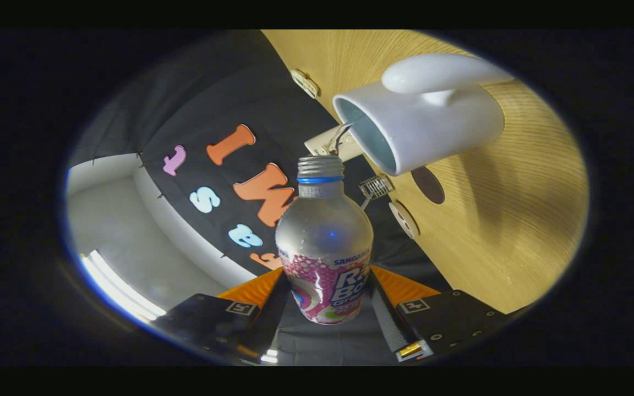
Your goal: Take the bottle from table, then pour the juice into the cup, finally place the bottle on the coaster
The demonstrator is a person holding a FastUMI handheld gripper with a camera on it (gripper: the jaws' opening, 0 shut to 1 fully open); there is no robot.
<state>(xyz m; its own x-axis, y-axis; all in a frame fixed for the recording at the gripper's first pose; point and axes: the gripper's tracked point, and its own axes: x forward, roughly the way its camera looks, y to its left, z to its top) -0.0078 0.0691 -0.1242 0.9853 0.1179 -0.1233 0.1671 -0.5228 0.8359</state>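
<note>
The wooden worktop (515, 220) looks tipped up on its side to me, because I am leaning over hard. It runs up beside the dark cloth wall.

On the worktop stands the white cup (432, 118), with its handle on the side away from me. Its open mouth faces toward the bottle top. Near the cup lies a dark round coaster (428, 185). It has nothing on it yet.

My jaws (325, 308) are closed on the bottle (325, 247). One finger presses each side of its lower part, down by the pink label. The bottle's long shape points straight out ahead of me, away from the jaws. Its cap is off, and the open neck sits just beside the rim of the cup. It is a little short of the rim, not over the opening.

I think I am just about to pour. I cannot see any juice coming out. I would need to bring the neck over the cup first, or the juice may land on the worktop.
</note>
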